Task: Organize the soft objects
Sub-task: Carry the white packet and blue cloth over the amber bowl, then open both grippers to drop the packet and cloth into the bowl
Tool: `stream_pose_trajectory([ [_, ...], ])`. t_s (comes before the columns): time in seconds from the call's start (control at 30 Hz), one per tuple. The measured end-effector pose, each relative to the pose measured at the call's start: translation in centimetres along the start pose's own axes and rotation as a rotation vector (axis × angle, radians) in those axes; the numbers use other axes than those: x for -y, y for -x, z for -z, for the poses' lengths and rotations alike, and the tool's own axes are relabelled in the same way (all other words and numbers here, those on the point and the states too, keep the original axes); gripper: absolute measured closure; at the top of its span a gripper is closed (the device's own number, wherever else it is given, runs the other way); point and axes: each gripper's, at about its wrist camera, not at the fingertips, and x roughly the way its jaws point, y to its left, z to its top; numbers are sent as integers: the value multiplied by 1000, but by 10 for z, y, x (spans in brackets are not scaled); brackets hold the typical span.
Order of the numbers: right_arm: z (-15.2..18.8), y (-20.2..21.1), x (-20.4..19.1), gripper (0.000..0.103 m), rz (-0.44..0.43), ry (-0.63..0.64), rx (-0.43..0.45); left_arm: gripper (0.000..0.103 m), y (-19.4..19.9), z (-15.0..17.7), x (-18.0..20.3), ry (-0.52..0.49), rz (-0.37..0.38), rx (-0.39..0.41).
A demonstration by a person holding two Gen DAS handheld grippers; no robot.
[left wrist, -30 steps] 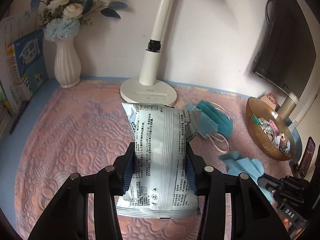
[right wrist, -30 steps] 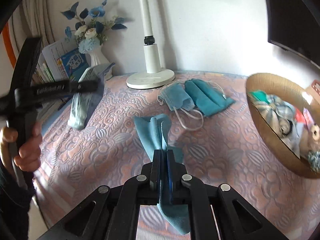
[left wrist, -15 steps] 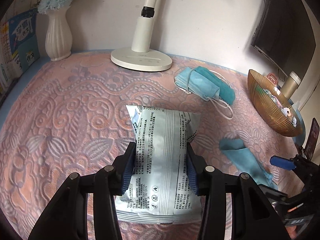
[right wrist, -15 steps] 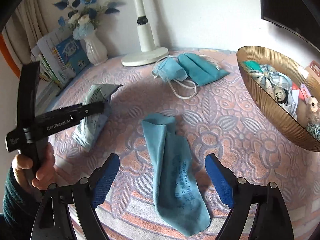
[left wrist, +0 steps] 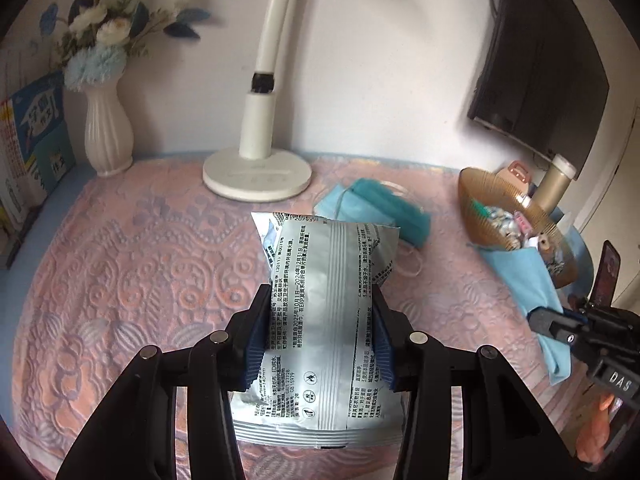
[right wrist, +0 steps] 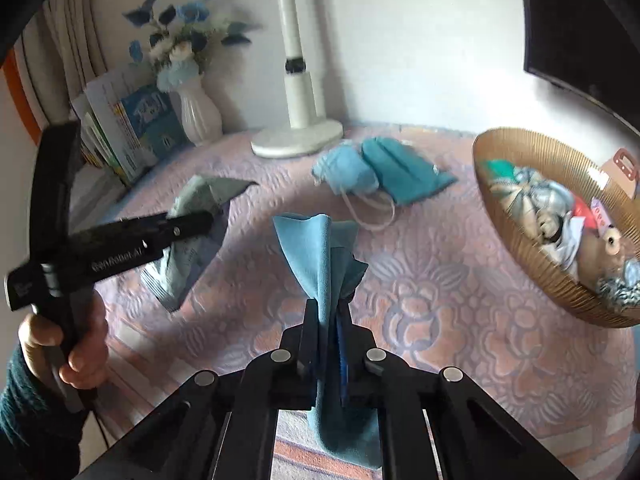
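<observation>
**Both tools loaded, bowl ahead on the right**

At the far left stand books [left wrist: 34, 140] and a vase [left wrist: 108, 132] of flowers, with the lamp [left wrist: 256, 176] base near the back wall; none of these belongs to the job.

The left tool [left wrist: 318, 336] is clenched on a silver pouch [left wrist: 328, 312], its pads pressing the pouch's sides at mid-height, so the pack is pinched in at the waist. From the right wrist view the pouch [right wrist: 192, 236] hangs clear of the pink tabletop [left wrist: 120, 272]. Beyond it lie two blue masks [left wrist: 372, 204], one overlapping the other, untouched.

The right tool [right wrist: 330, 344] grips a blue cloth [right wrist: 316, 252], jaws nearly together on a bunched fold; the loose ends fan out above and droop below the fingers, off the surface.

At the right edge sits the bowl [right wrist: 520, 248], already holding small soft items.

This looks like the carry step: two things lifted, neither yet put away. The likely next move is taking the cloth over the bowl's rim and letting go there, high enough that the trailing end clears the edge. The pouch would follow, then the masks.
</observation>
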Motion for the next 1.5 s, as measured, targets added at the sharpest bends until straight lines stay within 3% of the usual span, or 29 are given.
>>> stream_pose_trajectory([
  [0.1, -17, 43, 21, 96, 5, -29, 110, 61, 17, -29, 25, -36, 39, 46],
  [0.27, -44, 88, 64, 96, 123, -88, 223, 61, 16, -76, 80, -103, 82, 87],
  [0.43, -72, 109, 112, 96, 279, -189, 305, 60, -9, -111, 141, -147, 140, 106],
  [0.5, -80, 107, 130, 96, 328, -234, 314, 60, -25, -120, 163, -156, 160, 103],
  [0.63, -87, 90, 168, 96, 339, -307, 264, 60, -59, -124, 200, -188, 169, 75],
  [0.8, -84, 69, 184, 96, 353, -302, 209, 60, -87, -120, 224, -233, 161, 41],
  [0.9, -85, 63, 191, 94, 330, -305, 184, 48, -93, -121, 224, -232, 156, 38],
  [0.97, -83, 61, 194, 86, 292, -307, 170, 18, -88, -121, 223, -226, 140, 59],
  [1.03, -81, 66, 194, 65, 301, -305, 182, 17, -78, -120, 219, -220, 139, 83],
  [1.1, -78, 74, 190, 51, 320, -297, 210, 17, -69, -122, 213, -213, 142, 82],
  [1.3, -78, 93, 160, 48, 274, -261, 236, 17, -19, -123, 166, -157, 112, 126],
  [1.5, -76, 99, 104, 44, 227, -179, 248, 17, 66, -117, 84, -116, -45, 202],
])
